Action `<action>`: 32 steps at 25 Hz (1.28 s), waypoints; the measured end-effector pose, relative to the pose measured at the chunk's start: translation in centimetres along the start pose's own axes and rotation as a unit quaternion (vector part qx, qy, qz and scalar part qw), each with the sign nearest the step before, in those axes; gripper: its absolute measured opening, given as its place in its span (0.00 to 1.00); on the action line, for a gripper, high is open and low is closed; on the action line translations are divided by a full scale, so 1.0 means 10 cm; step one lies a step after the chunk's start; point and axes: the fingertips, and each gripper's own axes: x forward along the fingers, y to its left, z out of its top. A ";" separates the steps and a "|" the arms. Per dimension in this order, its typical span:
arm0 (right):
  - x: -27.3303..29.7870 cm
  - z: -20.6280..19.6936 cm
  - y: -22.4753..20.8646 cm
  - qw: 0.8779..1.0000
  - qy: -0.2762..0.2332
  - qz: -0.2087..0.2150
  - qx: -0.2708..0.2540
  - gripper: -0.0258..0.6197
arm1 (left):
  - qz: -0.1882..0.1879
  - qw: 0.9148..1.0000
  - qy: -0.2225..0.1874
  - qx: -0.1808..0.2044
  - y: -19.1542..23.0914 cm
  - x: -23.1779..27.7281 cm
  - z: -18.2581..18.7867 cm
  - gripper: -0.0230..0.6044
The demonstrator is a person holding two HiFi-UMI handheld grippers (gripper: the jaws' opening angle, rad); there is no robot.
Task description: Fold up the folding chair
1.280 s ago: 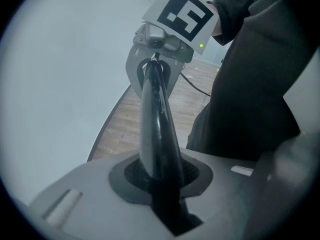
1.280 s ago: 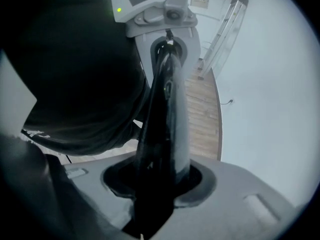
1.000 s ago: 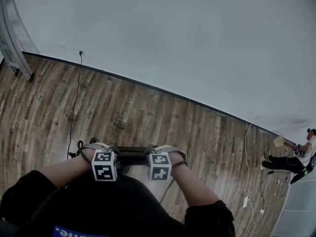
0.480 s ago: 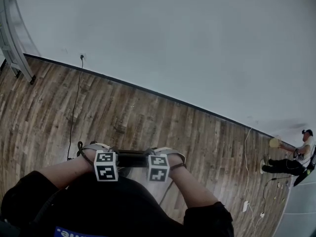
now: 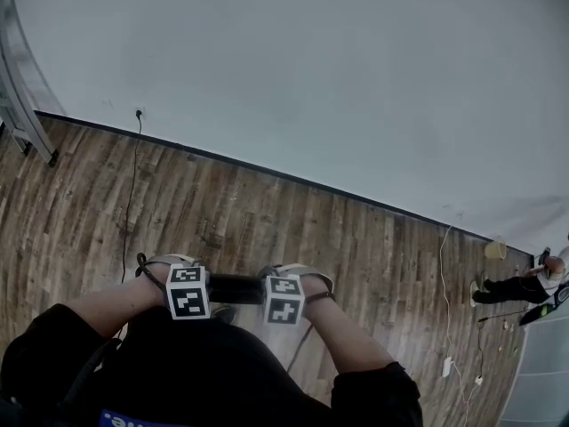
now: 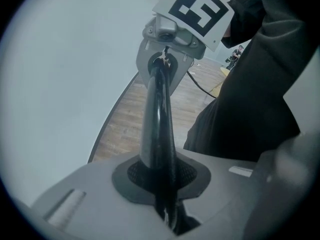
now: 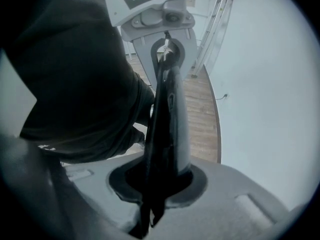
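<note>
Left gripper (image 6: 161,181) is clamped on a black bar (image 6: 157,114) of the chair (image 5: 235,288). Its jaws have just been closing, and the bar sits pressed between the pads. In the left gripper view the bar runs from the lower centre of the frame up to the right gripper (image 6: 164,66) near the top, under its marker cube (image 6: 196,10). The right gripper's jaws have also just been closing. In the right gripper view they are closed on the same bar, which climbs from the bottom centre to the left gripper at the top. In the head view both grippers sit at lower centre, side by side and near each other. Their cubes face up and the short stretch of bar lies level between them. The bar is just above the person's dark top (image 5: 204,372), which fills the bottom of the frame, and a bare forearm reaches to each gripper. No more of the chair than this bar shows; the rest is hidden behind the arms and top. Wood floor (image 5: 267,212) crosses the middle of the frame on a slant, with a pale wall (image 5: 311,60) above it. A thin cable (image 5: 130,194) drops from the wall at the left down the floor. A metal frame (image 5: 20,114) leans at the upper left edge. Another person (image 5: 520,287) is low on the floor at the far right edge.
</note>
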 end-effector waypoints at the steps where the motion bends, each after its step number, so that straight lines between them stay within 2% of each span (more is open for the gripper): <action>1: -0.01 -0.01 -0.02 1.000 0.002 -0.002 0.003 0.11 | -0.002 1.000 0.000 0.003 0.02 -0.01 0.01 0.12; 10: -0.08 0.16 -0.56 0.999 0.024 -0.005 0.038 0.11 | -0.023 0.999 -0.010 0.024 0.59 -0.16 -0.11 0.12; 20: -0.12 0.46 -1.55 0.995 0.022 -0.019 0.097 0.11 | -0.035 0.996 -0.006 0.077 1.62 -0.44 -0.35 0.12; 24: -0.12 0.55 -1.95 0.994 0.025 -0.030 0.104 0.11 | -0.031 0.995 0.003 0.094 2.03 -0.56 -0.45 0.12; 32: -0.12 0.67 -2.82 0.996 0.011 -0.023 0.082 0.11 | -0.021 0.997 0.017 0.078 2.87 -0.68 -0.53 0.12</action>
